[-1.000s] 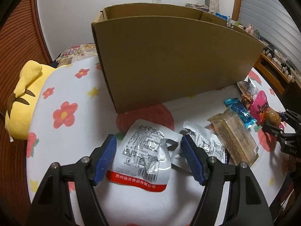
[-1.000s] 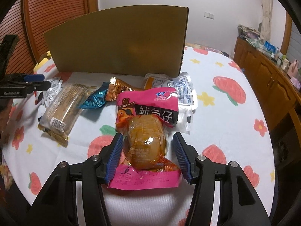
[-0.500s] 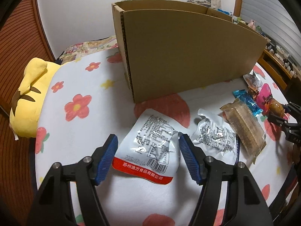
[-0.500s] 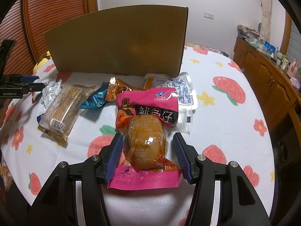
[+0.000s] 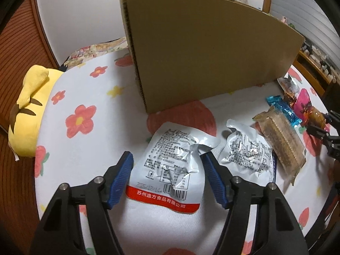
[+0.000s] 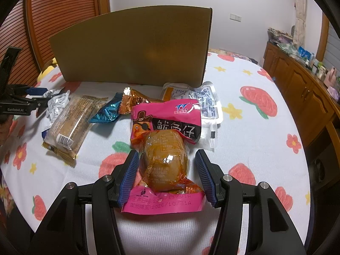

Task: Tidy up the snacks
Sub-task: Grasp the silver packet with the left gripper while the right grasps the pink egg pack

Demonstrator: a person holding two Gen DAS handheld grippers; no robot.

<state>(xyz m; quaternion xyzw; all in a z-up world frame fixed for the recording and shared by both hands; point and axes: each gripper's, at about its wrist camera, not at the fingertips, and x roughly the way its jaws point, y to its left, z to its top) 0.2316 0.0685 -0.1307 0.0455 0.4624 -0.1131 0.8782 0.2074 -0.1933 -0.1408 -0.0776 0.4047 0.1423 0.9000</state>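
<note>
Closing in, my left gripper (image 5: 166,172) has just been narrowing its jaws around a silver foil pouch with a red bottom band (image 5: 170,170); its right blue pad touches the pouch's crumpled edge, the left pad sits just clear, so I do not have a grip. My view of the cardboard box (image 5: 204,53) has swung since a second ago, and it now fills more of the frame. A second silver pouch (image 5: 246,153) lies just right of the first, beside a wrapped biscuit bar (image 5: 280,142). My right gripper (image 6: 166,170) hangs half open around a pink packet holding a brown braised egg (image 6: 165,159), pads apart from it on both sides. All snacks lie on the flower-print bedsheet (image 6: 244,131) in front of the box.
</note>
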